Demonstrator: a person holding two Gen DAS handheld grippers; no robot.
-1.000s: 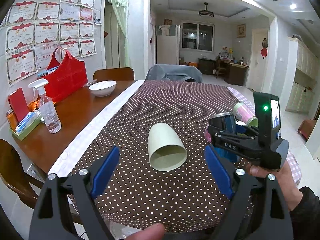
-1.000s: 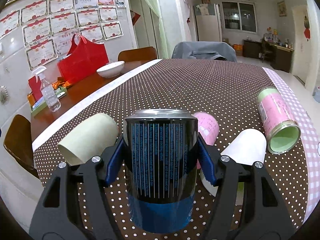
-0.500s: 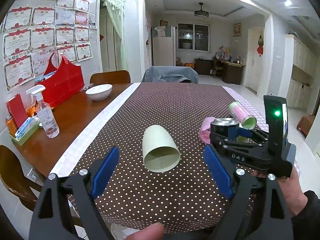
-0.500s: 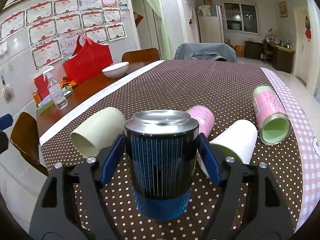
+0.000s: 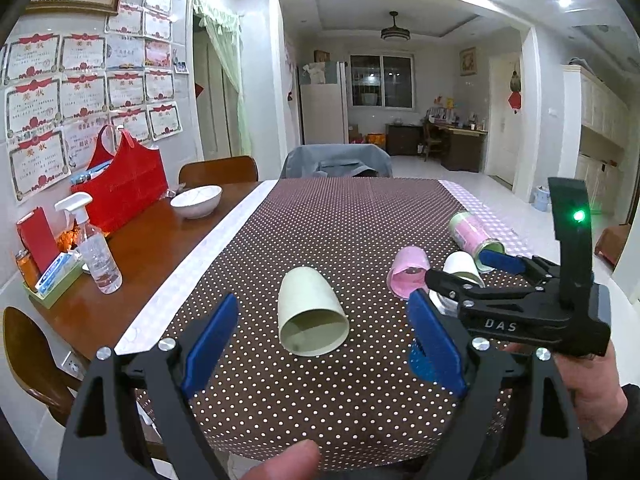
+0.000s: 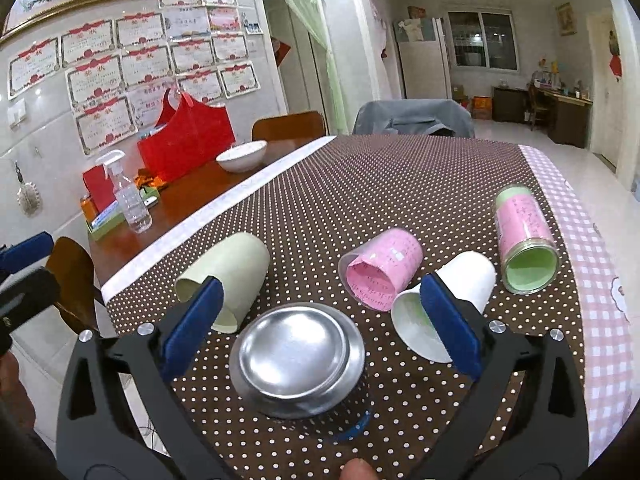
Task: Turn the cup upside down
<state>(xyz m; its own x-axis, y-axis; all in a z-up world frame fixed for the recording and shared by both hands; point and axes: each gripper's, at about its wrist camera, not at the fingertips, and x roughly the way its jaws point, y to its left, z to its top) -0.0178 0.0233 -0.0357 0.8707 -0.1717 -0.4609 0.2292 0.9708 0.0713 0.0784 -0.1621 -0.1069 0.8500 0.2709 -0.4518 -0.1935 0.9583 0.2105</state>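
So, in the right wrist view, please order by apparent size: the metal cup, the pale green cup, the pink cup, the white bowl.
1. metal cup, largest, though nearest the camera, so unsure.
2. pale green cup.
3. pink cup, close to the green one.
4. white bowl, smallest, but farthest away.

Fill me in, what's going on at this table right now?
A person holds a gripper in each hand. The right gripper is open above the metal cup, which stands bottom-up on the dotted tablecloth, apparently flipped. The left gripper is open, facing the pale green cup lying on its side. Three more cups lie nearby, not yet flipped.
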